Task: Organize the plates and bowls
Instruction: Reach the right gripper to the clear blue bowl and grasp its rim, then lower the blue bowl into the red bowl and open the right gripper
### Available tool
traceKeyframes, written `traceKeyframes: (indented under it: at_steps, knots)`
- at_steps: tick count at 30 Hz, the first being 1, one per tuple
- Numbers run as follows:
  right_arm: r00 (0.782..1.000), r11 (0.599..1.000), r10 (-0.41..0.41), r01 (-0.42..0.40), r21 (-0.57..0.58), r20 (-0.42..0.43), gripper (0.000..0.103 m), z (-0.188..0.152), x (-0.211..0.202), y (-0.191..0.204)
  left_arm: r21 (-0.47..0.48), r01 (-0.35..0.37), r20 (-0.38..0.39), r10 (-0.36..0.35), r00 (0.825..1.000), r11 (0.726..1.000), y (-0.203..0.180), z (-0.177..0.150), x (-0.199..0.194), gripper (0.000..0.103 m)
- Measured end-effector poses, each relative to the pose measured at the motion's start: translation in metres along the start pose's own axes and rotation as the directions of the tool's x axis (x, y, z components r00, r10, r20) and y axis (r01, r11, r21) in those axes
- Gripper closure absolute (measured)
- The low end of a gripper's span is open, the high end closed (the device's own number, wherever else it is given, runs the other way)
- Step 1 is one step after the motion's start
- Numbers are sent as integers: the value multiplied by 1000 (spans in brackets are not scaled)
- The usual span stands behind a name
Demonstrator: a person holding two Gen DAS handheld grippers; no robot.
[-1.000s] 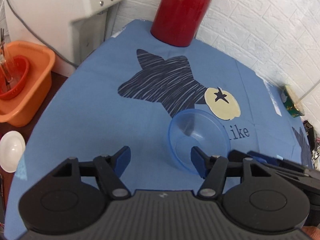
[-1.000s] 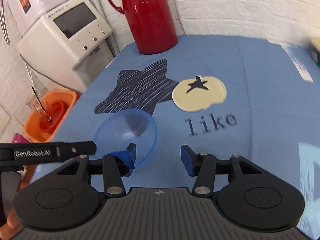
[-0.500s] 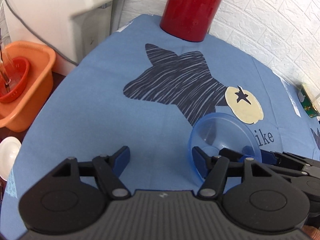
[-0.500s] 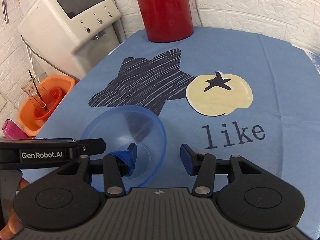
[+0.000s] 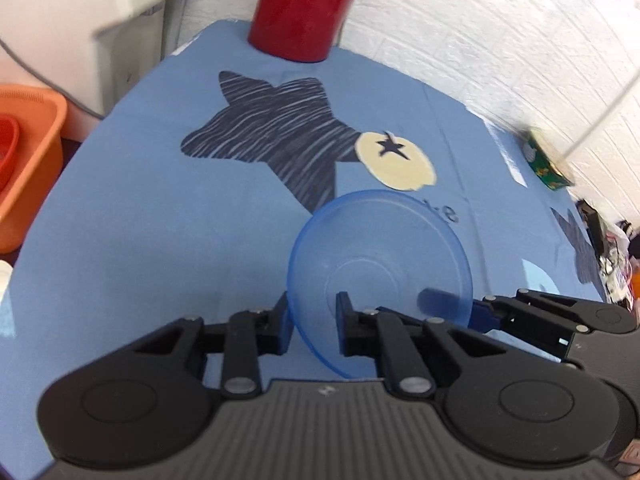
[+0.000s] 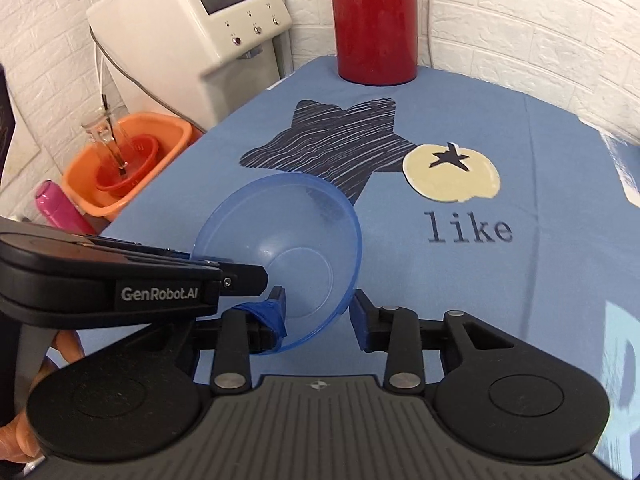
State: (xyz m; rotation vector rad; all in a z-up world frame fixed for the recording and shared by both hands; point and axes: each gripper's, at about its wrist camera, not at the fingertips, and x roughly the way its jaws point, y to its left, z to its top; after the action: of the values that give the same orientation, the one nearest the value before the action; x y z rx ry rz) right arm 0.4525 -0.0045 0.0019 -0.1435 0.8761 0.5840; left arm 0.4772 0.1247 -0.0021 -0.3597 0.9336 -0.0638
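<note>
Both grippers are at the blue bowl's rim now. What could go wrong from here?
1. The blue bowl is tilted, with its thin rim between the fingers of the left gripper and the right gripper. I cannot tell whether either grip is firm, so it may slip onto the tablecloth.
2. The grippers are close together and may collide.

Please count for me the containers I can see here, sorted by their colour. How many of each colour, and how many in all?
Blue: 1, the blue bowl
Red: 2, the red jug and the red basket
Orange: 1, the orange basin
Pink: 1, the pink bottle
Total: 5
</note>
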Motion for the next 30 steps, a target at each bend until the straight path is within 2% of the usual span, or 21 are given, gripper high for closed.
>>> traceKeyframes:
  at_steps: [1, 6, 12, 17, 20, 23, 26, 27, 28, 30]
  knots:
    - [1000, 1000, 6, -6, 6, 7, 81, -6, -12, 1, 6, 9, 1, -9, 1000, 1000, -5, -6, -11, 93]
    - [999, 999, 19, -21, 34, 40, 80, -50, -82, 8, 82, 54, -1, -54, 999, 995, -41, -52, -65, 88]
    - [998, 995, -5, 0, 102, 56, 79, -133, -156, 3, 171, 135, -61, -126, 990, 976, -90, -132, -106, 82]
    - [998, 989, -58, 55, 137, 23, 78, -186, -180, -4, 266, 148, -108, -123, 986, 952, -131, -189, -109, 82]
    - [997, 986, -70, 67, 152, 17, 78, -201, -184, -10, 297, 152, -130, -118, 984, 943, -145, -204, -106, 82]
    - [999, 983, -47, 44, 176, 13, 78, -210, -183, -18, 311, 144, -144, -103, 984, 939, -150, -210, -102, 81]
    - [999, 980, -33, 29, 196, 15, 79, -220, -187, -23, 320, 138, -148, -94, 984, 937, -150, -212, -98, 69]
    - [999, 979, -36, 32, 203, 19, 78, -221, -189, -25, 325, 116, -132, -77, 988, 938, -150, -212, -99, 49]
    - [999, 977, -40, 33, 209, 27, 79, -223, -191, -27, 330, 107, -116, -72, 991, 938, -149, -212, -101, 43]
    - [999, 974, -40, 32, 226, 32, 79, -226, -197, -32, 328, 111, -116, -77, 990, 938, -147, -210, -101, 43]
